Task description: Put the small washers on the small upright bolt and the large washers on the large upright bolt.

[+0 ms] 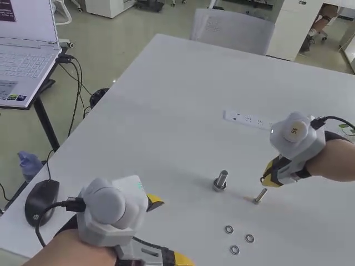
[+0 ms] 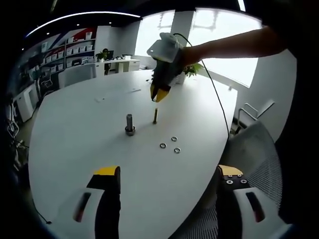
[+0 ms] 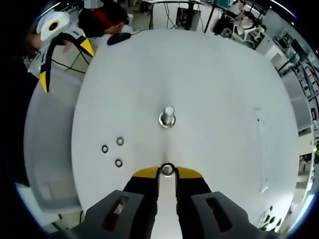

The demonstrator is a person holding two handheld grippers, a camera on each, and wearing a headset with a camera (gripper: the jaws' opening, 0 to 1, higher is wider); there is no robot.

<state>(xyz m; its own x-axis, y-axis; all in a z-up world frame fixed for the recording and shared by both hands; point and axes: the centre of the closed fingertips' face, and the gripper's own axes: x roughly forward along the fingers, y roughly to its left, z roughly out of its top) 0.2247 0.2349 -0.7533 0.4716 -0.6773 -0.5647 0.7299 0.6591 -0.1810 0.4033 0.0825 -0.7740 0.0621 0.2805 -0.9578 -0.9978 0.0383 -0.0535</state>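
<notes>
The large upright bolt stands mid-table. Just right of it is the small upright bolt. My right gripper hangs directly over the small bolt, jaws nearly together on a small washer at the tips. Three loose washers lie on the white table in front of the bolts. My left gripper is held open, nothing in it, near the table's front edge.
A white power strip lies behind the bolts. A laptop stands on a stand to the left, with a black mouse at the table's near left corner. A grey chair is at the far end.
</notes>
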